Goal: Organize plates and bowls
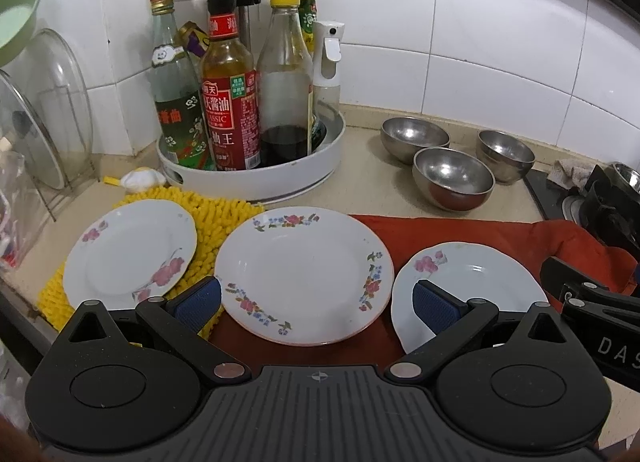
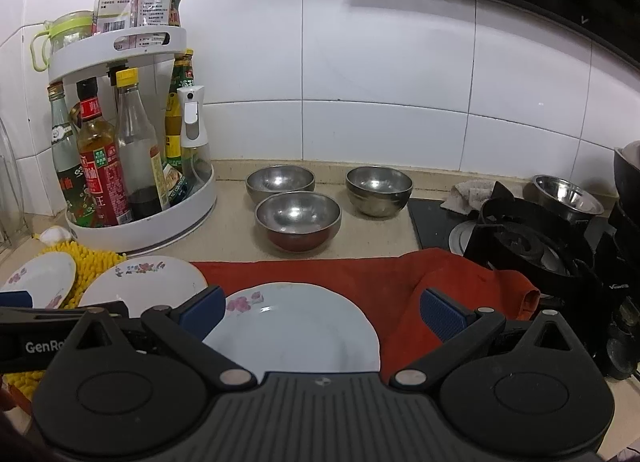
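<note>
- Left gripper (image 1: 316, 304): jaws spread wide, empty, hovering over the large floral plate (image 1: 304, 278) on the counter (image 1: 376, 198).
- Right gripper (image 2: 322, 314): jaws spread, empty, above the small pale-blue plate (image 2: 296, 332) on the red cloth (image 2: 360, 274).
- Third plate (image 1: 128, 250) rests on the yellow mat (image 1: 216, 218).
- Three steel bowls (image 2: 298, 220) clustered behind, near the condiment rack (image 2: 140, 222).

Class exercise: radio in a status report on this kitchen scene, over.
Both claws open, empty: left claw, right claw. Three plates unstacked, three steel bowls apart behind. Nothing blocking.
</note>
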`<state>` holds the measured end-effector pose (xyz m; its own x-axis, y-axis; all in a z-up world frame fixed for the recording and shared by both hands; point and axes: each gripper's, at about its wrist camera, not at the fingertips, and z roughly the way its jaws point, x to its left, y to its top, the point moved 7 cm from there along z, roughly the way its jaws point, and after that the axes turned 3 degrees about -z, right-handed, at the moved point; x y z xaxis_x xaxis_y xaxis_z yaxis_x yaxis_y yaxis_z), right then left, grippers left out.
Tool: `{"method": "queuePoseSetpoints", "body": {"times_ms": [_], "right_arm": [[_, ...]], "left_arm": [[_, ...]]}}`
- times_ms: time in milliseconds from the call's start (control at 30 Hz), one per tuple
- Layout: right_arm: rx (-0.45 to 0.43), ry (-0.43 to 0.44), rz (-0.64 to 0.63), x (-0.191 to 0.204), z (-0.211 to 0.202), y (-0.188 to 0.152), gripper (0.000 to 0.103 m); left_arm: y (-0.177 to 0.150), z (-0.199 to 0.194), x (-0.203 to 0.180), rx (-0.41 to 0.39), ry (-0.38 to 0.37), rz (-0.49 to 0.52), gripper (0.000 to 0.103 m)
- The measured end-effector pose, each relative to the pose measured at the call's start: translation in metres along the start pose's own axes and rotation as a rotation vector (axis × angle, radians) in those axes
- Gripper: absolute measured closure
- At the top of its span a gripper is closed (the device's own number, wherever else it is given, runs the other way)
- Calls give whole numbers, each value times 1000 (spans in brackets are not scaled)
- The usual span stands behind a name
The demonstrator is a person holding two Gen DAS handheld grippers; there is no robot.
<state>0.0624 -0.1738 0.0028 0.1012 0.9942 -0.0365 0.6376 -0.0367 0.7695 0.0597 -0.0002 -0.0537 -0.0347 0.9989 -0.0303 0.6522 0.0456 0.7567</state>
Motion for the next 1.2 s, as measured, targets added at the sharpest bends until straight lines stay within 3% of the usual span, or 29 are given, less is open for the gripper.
{"method": "queuePoseSetpoints", "body": {"times_ms": [1200], "right_arm": [[22,-6,21,-3,0,-4,3]], "left_arm": [[-7,1,-7,21,-6,-2,1]]}}
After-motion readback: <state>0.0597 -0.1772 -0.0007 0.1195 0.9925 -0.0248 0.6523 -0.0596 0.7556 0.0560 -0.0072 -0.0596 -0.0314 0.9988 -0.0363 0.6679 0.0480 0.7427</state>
